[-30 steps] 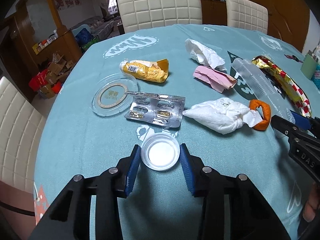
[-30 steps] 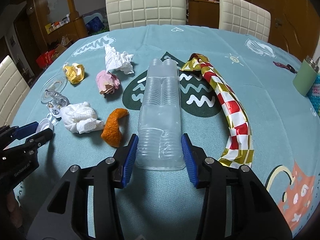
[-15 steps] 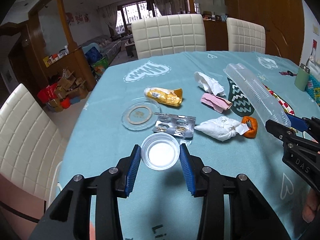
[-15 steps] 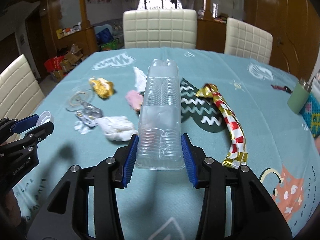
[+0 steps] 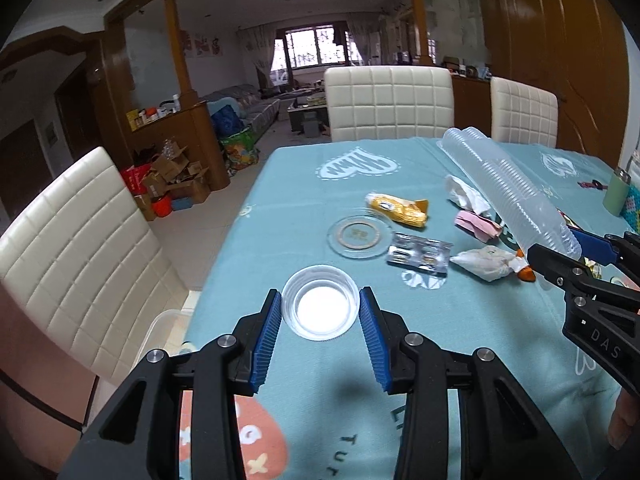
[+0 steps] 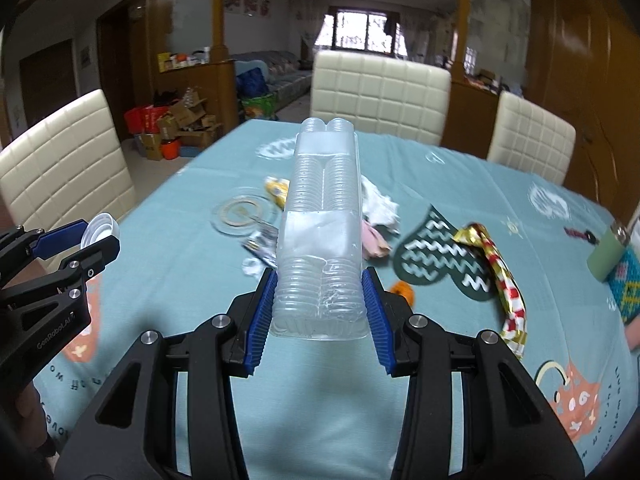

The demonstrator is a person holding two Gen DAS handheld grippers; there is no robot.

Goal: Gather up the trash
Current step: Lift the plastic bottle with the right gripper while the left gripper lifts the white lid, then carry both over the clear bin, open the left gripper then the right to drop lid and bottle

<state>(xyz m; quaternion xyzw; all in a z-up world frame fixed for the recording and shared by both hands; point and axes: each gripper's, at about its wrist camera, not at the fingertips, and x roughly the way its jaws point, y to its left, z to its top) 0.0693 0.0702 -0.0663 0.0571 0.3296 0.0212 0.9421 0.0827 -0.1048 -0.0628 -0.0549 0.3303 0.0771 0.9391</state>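
My left gripper (image 5: 320, 312) is shut on a small clear plastic cup (image 5: 320, 307) and holds it above the teal table's near left corner. My right gripper (image 6: 320, 306) is shut on a long clear ribbed plastic tray (image 6: 322, 236), lifted and pointing forward; it also shows in the left wrist view (image 5: 508, 184). On the table lie a yellow wrapper (image 5: 398, 208), a clear round lid (image 5: 359, 237), a blister pack (image 5: 420, 256), a white tissue wad (image 5: 486, 262), a pink paper (image 5: 478, 224) and orange peel (image 6: 402, 291).
A red-and-gold foil wrapper (image 6: 500, 272) lies right of the tray. A green cup (image 6: 606, 254) stands at the far right edge. White padded chairs (image 5: 72, 248) ring the table (image 5: 300, 184). A clear bin rim (image 5: 168, 320) shows below the table's left edge.
Both grippers have risen and tilted up with their loads, so more of the room shows. The left one has drawn back toward the table's near left corner.
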